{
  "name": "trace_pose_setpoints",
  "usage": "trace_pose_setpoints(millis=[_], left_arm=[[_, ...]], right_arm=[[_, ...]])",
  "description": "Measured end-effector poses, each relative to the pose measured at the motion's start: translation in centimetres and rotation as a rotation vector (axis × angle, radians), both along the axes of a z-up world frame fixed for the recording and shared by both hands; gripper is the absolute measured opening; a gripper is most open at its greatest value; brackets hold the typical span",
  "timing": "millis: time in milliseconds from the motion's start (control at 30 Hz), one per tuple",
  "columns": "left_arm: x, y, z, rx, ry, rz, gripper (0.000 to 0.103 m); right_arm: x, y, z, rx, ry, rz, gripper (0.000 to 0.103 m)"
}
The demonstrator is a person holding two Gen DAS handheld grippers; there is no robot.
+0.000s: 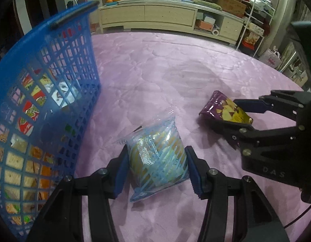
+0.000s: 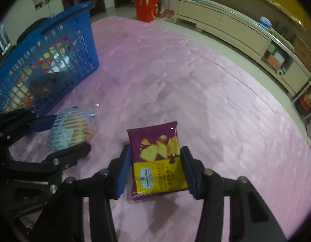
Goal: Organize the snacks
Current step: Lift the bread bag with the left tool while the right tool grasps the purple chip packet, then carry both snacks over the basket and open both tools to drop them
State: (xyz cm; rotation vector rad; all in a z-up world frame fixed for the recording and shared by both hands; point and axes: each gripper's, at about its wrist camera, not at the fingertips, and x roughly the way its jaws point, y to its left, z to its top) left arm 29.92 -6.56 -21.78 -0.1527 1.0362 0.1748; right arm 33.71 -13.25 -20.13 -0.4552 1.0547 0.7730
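Each gripper pinches a snack: left gripper [image 1: 157, 168] the blue packet [image 1: 157, 161], right gripper [image 2: 155, 164] the purple packet [image 2: 157, 157].

surface: pink plush cover [image 1: 175, 70] | far wall: long beige sideboard [image 1: 155, 16] | right: white wire rack [image 1: 254, 26]

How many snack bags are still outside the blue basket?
2. The blue striped bag sits between the left claw's pads, and the purple cracker bag between the right claw's. More snacks fill the blue basket, too hidden to count.
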Motion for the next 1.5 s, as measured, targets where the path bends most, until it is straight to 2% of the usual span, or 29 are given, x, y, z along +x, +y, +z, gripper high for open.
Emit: trace_pose_setpoints(millis=[167,533,733,933,1100,1333,1500], left_arm=[[-1.7,-1.0,2.4,-0.020,-0.035,-0.031,0.051],[-7.4,-1.8,11.3,-0.041,-0.172,-0.112,0.051],[-10.7,0.8,15.8,-0.021,-0.256,-0.127,0.051],[-12.1,4.9,18.1,-0.037,-0.271,-0.137,0.051],[-12.2,8.9,18.2,-0.052,-0.249,-0.142,0.051],[-11.5,15.1,17.5,-0.038,-0.214,-0.118,0.051],[-10.8,17.9,16.3,-0.015,-0.195,-0.115,0.051]], right_arm=[[-2.8,-2.2,4.0,0.028,-0.044,-0.048,0.054],[-9.7,-3.5,12.3,0.080,-0.130,-0.146,0.054],[-11.9,-1.6,16.1,0.140,-0.167,-0.165,0.054],[-13.5,1.9,18.8,0.172,-0.192,-0.160,0.054],[-13.7,5.9,19.0,0.183,-0.184,-0.119,0.054],[-12.4,11.5,17.7,0.170,-0.162,-0.091,0.054],[-10.7,14.5,16.2,0.156,-0.137,-0.085,0.054]])
